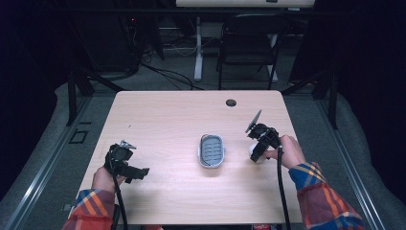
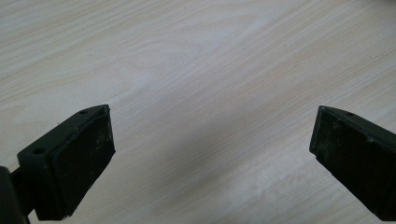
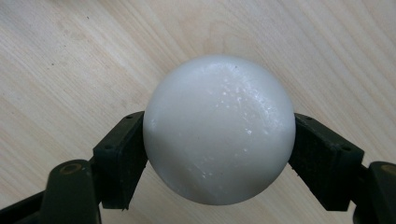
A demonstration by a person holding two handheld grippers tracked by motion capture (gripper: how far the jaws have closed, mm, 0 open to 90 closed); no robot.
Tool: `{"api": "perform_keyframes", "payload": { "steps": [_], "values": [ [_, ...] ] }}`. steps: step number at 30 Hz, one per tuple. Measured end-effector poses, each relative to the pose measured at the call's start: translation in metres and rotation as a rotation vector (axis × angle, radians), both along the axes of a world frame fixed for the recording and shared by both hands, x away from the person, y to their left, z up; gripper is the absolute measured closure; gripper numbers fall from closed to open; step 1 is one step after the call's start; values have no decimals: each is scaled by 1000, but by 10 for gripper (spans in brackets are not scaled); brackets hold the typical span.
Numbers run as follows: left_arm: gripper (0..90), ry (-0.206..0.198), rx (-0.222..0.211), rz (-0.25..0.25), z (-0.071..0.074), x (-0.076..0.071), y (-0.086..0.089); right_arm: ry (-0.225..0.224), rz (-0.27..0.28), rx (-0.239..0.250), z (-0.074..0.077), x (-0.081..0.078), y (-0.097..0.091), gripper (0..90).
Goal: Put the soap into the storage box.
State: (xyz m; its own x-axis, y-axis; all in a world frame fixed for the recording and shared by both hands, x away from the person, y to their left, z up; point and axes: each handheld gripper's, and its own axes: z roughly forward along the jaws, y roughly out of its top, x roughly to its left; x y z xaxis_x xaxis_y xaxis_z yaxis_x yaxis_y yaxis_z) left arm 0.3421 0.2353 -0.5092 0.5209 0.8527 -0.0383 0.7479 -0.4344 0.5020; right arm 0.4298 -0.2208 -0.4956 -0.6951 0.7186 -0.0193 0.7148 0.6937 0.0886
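A smooth white ball (image 3: 219,128) sits between the two black pads (image 3: 122,156) of my right gripper (image 3: 219,140), which is shut on it just above the wood. In the high view the right gripper (image 1: 257,152) is at the table's right side, with the white ball (image 1: 253,153) peeking out beside its jaws. An oval grey-and-white dish (image 1: 211,150) with a ribbed floor lies at the table's middle, a short way left of that gripper. My left gripper (image 1: 142,171) rests near the front left, and in its own view the left gripper (image 2: 212,149) is open over bare wood.
The light wooden table (image 1: 167,120) has a round cable hole (image 1: 231,102) near its far edge. A black folding chair (image 1: 249,43) and a white desk leg (image 1: 198,52) stand beyond it. Cables trail from both grippers toward the front edge.
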Motion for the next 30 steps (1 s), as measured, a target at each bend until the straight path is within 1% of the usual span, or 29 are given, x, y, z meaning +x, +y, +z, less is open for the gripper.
{"api": "perform_keyframes", "payload": {
  "steps": [1, 3, 4, 5, 6, 7, 8, 9, 10, 11, 12, 14, 15, 16, 17, 18, 19, 20, 21, 23, 24, 25, 27, 29, 30],
  "values": [
    [0, 0, 0, -1, 0, 0, 0, -1, 1, 5, 0, 0, 1, 236],
    [0, 1, -1, -1, 0, 0, 0, -17, 12, 12, 0, 1, 4, 236],
    [0, 1, 0, -1, 0, 0, 0, -12, 0, 13, 1, 1, 6, 236],
    [0, 1, -1, -1, 0, 0, 0, -3, 16, 0, 3, 3, 7, 236],
    [0, 1, 0, -2, 0, 0, 0, -16, 19, 12, 3, 4, 9, 236],
    [0, 1, 0, -2, 0, 0, 0, -28, 7, 30, 2, 3, 10, 236],
    [0, 1, 0, -2, 0, 0, 0, -25, 26, 16, 5, 5, 11, 236],
    [0, 0, 0, -2, 0, 0, 0, -18, 24, 16, 6, 6, 13, 236],
    [0, 1, -1, -2, 0, 0, 0, -26, 14, 31, 6, 6, 14, 236],
    [0, 1, -1, -2, 0, 0, 0, -21, 30, 21, 7, 7, 15, 236],
    [0, 2, -1, -2, 0, 0, 0, -26, 31, 26, 7, 8, 17, 236],
    [0, 2, -1, -2, 0, 1, 0, -12, 27, 16, 9, 9, 20, 236],
    [0, 2, -2, -4, 0, 1, 0, -22, 31, 27, 8, 9, 21, 236],
    [0, 2, -2, -3, 0, 1, 0, -15, 36, 22, 9, 10, 22, 236],
    [0, 2, -2, -3, 0, 1, 0, -20, 37, 31, 9, 11, 23, 236],
    [0, 3, -2, -4, 0, 1, 0, -25, 39, 30, 9, 12, 24, 236],
    [0, 2, -2, -3, 0, 1, 0, -23, 35, 33, 9, 12, 24, 236],
    [0, 2, -2, -3, 0, 1, 0, -18, 32, 32, 10, 13, 26, 236],
    [0, 4, -2, -4, 0, 1, 0, -24, 42, 27, 11, 14, 27, 236],
    [0, 4, -3, -4, 0, 1, 0, -27, 44, 32, 11, 14, 28, 236],
    [0, 4, -3, -5, 0, 1, 0, -20, 45, 21, 13, 15, 30, 236],
    [0, 3, -3, -5, 0, 1, 0, -33, 46, 37, 14, 16, 32, 236],
    [0, 2, -4, -4, 0, 1, 0, -30, 51, 28, 15, 16, 33, 236],
    [0, 3, -4, -5, 0, 1, 0, -39, 59, 31, 17, 17, 35, 236],
    [0, 3, -4, -6, 0, 1, 0, -44, 52, 41, 17, 17, 36, 236]
  ]
}}
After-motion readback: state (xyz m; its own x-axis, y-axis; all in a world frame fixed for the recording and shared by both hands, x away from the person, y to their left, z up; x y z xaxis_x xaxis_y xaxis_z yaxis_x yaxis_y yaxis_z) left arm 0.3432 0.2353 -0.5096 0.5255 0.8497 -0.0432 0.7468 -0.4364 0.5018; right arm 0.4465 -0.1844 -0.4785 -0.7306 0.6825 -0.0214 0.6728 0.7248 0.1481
